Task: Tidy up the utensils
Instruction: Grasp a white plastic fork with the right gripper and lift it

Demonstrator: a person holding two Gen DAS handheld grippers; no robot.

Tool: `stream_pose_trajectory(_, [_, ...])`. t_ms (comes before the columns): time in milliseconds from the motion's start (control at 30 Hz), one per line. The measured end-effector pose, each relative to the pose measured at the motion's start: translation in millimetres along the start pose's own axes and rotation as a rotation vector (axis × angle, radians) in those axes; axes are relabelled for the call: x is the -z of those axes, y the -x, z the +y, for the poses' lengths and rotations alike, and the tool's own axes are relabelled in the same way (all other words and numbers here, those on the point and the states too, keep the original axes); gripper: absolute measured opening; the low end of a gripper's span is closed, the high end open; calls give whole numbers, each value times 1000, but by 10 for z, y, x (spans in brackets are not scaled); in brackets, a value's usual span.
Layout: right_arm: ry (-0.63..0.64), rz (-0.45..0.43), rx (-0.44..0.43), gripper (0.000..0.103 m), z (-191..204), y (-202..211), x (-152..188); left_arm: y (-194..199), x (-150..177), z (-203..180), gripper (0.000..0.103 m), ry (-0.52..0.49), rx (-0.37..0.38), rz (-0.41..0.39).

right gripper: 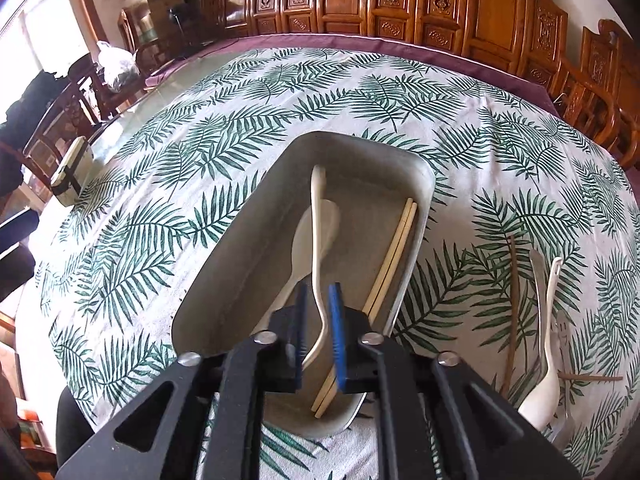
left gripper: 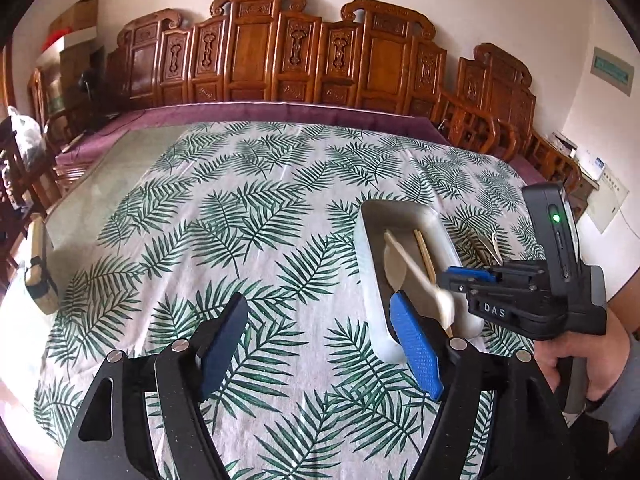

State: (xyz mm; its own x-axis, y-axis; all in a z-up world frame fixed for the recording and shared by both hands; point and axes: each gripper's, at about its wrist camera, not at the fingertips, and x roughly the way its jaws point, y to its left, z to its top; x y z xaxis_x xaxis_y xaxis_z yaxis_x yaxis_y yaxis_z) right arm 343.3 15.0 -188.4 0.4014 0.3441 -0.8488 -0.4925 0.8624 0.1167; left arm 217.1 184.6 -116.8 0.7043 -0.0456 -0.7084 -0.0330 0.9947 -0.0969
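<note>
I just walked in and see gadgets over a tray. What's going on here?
A person is sorting utensils into a grey tray on a leaf-print tablecloth. The right gripper has a white spoon between its narrowly parted jaws over the tray, where another spoon and pale chopsticks already lie. The left gripper hangs open and empty. More utensils wait beside the tray.

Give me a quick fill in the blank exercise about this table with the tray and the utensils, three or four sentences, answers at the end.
1. The pale chopsticks lie inside the ____.
2. Between the fingers of the right gripper is the handle of a white ____.
3. The tablecloth is printed with green ____.
4. The left gripper, with its jaws wide apart, holds ____.

Missing words: tray; spoon; leaves; nothing
</note>
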Motion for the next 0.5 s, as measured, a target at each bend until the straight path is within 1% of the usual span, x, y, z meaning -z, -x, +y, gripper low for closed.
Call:
stream_pose_trajectory(300, [43, -52, 56, 19, 51, 509, 203, 64, -8, -32, 71, -15, -4, -19])
stream_pose_trajectory(500, [2, -70, 83, 20, -64, 840, 463, 125, -3, -158, 71, -62, -22, -37])
